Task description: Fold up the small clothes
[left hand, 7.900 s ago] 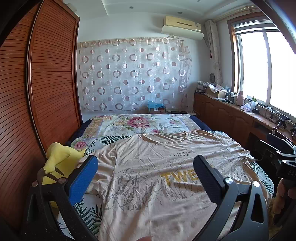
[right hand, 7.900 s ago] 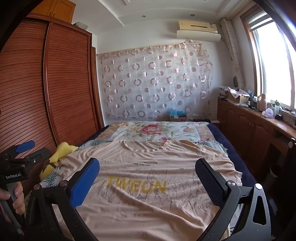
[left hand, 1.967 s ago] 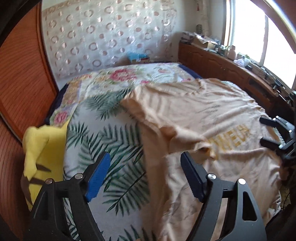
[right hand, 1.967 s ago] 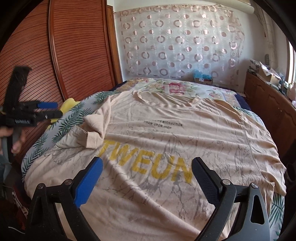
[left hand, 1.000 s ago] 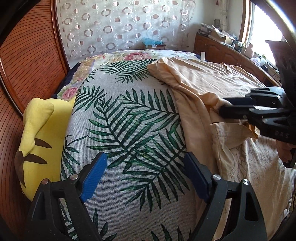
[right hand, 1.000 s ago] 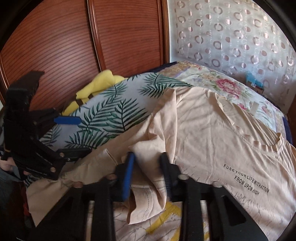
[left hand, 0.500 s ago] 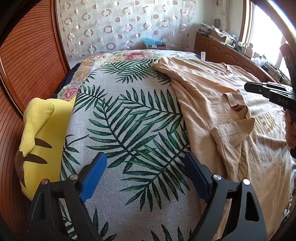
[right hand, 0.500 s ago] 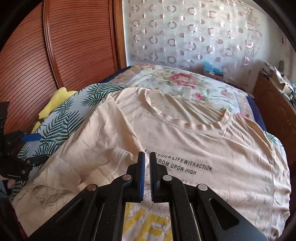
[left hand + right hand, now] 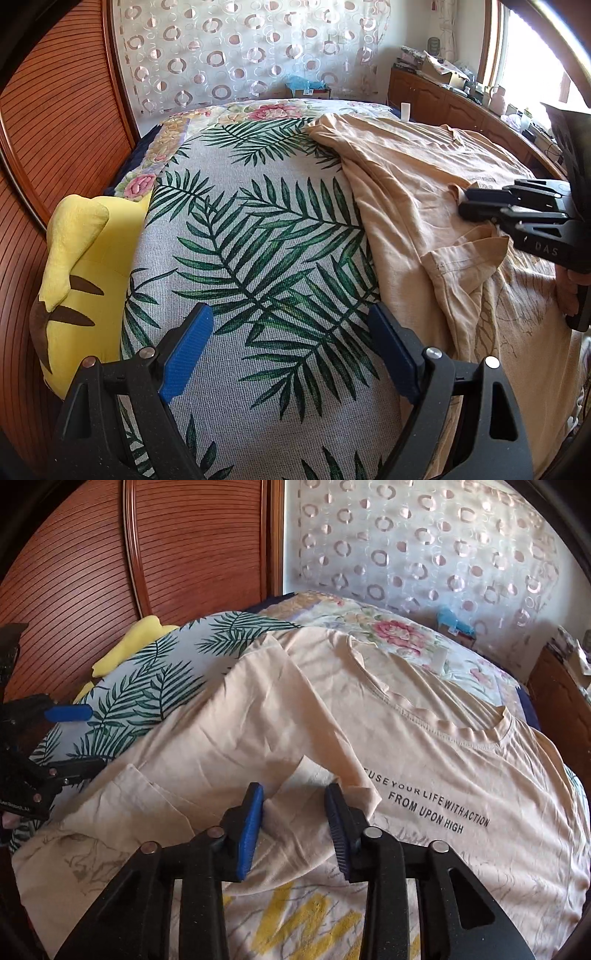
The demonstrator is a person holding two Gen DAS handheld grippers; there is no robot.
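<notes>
A peach T-shirt (image 9: 424, 746) with black lettering and a yellow print lies spread on the bed, its left sleeve folded inward over the chest. It also shows in the left wrist view (image 9: 424, 192). My right gripper (image 9: 295, 808) hovers over the folded sleeve edge (image 9: 295, 775), jaws partly apart with cloth between them, not clamped. It shows from the side in the left wrist view (image 9: 469, 205). My left gripper (image 9: 291, 343) is open and empty above the palm-leaf bedspread (image 9: 251, 240), left of the shirt. It shows at the left edge of the right wrist view (image 9: 70, 712).
A yellow plush toy (image 9: 81, 258) lies at the bed's left edge against the wooden wardrobe doors (image 9: 184, 546). A floral quilt (image 9: 269, 110) covers the bed's far end. A wooden counter (image 9: 461, 103) with clutter runs under the window on the right.
My right gripper has dropped back to the folded sleeve and its jaws have opened from shut. My left gripper has stayed open over the bedspread.
</notes>
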